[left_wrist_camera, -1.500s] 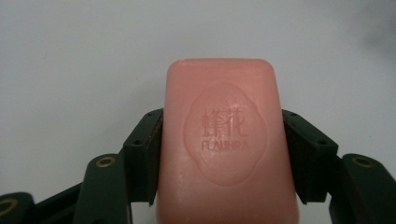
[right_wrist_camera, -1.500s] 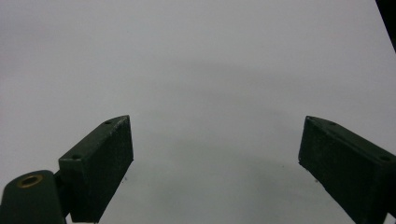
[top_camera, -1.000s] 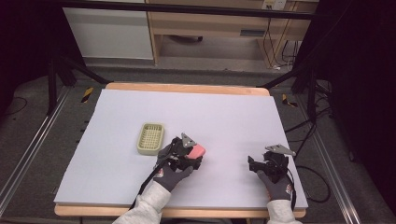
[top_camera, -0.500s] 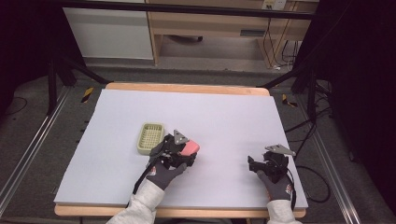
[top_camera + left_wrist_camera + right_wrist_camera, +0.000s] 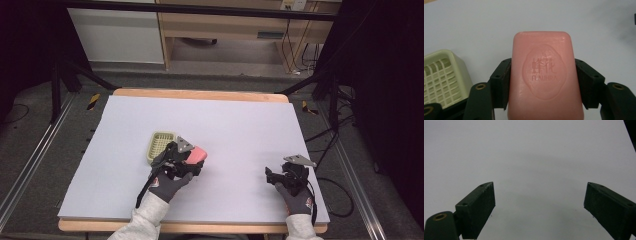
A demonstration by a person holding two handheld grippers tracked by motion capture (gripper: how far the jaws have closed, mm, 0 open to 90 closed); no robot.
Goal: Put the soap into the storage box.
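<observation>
left gripper (image 5: 544, 82): clamped on a pink rectangular bar of soap (image 5: 545, 77), one black jaw pressing each long side. In the high view this gripper (image 5: 186, 159) sits near the front-left part of the table, gloved hand (image 5: 167, 184) behind it.

pink soap bar: held flat with the stamped face up, so you can read an oval emblem with some characters and lettering on it. It sticks out well past the jaw tips, and its near end runs off the bottom of the left gripper view. In the high view the bar (image 5: 196, 154) pokes out to the gripper's right-front.

pale green plastic soap dish with a slatted grid bottom (image 5: 442, 77): just to the left of the left gripper, close beside its left jaw. Can't tell if it touches. In the high view the dish (image 5: 160, 146) is right next to the gripper.

right gripper (image 5: 539, 207): jaws wide apart with nothing between them, just the white table top (image 5: 536, 157) below. In the high view it (image 5: 280, 176) is well off to the right of the soap.
</observation>
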